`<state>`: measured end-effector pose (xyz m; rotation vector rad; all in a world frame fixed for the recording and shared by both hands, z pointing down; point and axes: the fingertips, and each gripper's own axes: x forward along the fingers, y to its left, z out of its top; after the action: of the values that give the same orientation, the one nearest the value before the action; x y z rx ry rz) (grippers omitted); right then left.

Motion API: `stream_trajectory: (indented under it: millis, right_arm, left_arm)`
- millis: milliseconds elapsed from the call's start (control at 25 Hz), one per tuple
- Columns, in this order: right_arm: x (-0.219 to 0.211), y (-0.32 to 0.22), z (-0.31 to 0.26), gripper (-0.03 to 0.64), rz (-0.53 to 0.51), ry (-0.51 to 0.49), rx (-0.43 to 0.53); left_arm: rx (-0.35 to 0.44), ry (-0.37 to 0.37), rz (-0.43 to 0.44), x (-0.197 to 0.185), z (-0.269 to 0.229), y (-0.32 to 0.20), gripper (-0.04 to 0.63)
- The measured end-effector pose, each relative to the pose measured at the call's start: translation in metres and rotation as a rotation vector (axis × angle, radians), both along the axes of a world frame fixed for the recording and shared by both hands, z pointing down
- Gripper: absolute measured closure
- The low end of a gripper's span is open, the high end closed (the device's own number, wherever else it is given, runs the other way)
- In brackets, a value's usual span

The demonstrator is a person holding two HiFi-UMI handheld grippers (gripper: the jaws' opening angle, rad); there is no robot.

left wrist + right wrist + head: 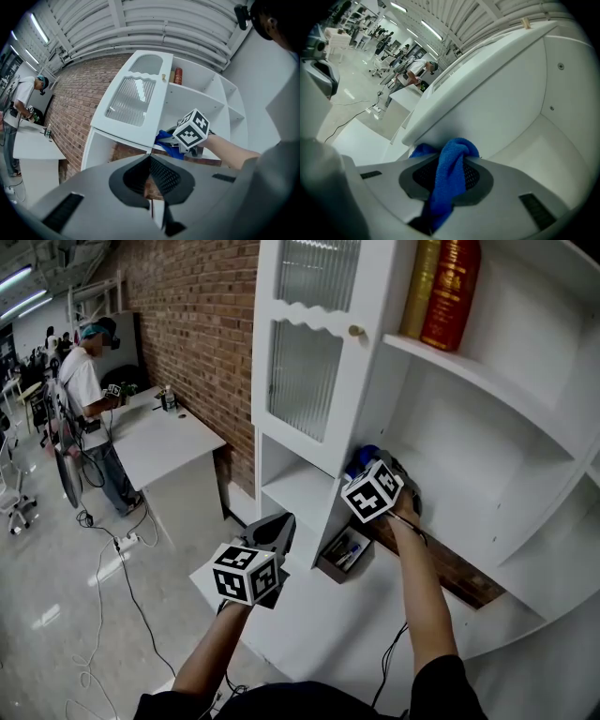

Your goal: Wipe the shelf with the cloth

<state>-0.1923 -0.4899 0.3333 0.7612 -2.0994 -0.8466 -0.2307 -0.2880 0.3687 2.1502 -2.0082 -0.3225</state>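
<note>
My right gripper (367,465) is shut on a blue cloth (449,174) and reaches into a white shelf compartment (450,442) of the cabinet, with the cloth (362,457) at the compartment's left front corner. In the left gripper view the cloth (165,141) shows beside the right gripper's marker cube (191,130). My left gripper (277,532) hangs lower left, away from the shelf, its jaws closed with nothing between them.
A glass-panelled cabinet door (314,343) stands left of the compartment. Books (442,287) stand on the shelf above. A small box of pens (344,552) sits on the lower ledge. A person (89,381) stands at a white table (159,442) far left; cables (112,568) lie on the floor.
</note>
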Motion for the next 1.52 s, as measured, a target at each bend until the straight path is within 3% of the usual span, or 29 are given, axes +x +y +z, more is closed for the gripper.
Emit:
stream_trajectory:
  millis: [280, 720, 1040, 1520]
  right_arm:
    - [0.004, 0.015, -0.006, 0.538, -0.049, -0.115, -0.068]
    - [0.018, 0.055, -0.033, 0.538, -0.083, -0.382, -0.173]
    - [0.034, 0.078, -0.042, 0.538, -0.072, -0.547, -0.195]
    - [0.047, 0.118, -0.032, 0.538, -0.049, -0.648, -0.220]
  left_arm:
    - [0.010, -0.005, 0.021, 0.005, -0.005, -0.002, 0.580]
    - [0.022, 0.000, 0.043, 0.010, -0.011, 0.006, 0.580]
    - [0.036, -0.006, 0.060, 0.012, -0.017, 0.017, 0.580]
    - [0.046, 0.005, 0.112, 0.016, -0.018, 0.038, 0.581]
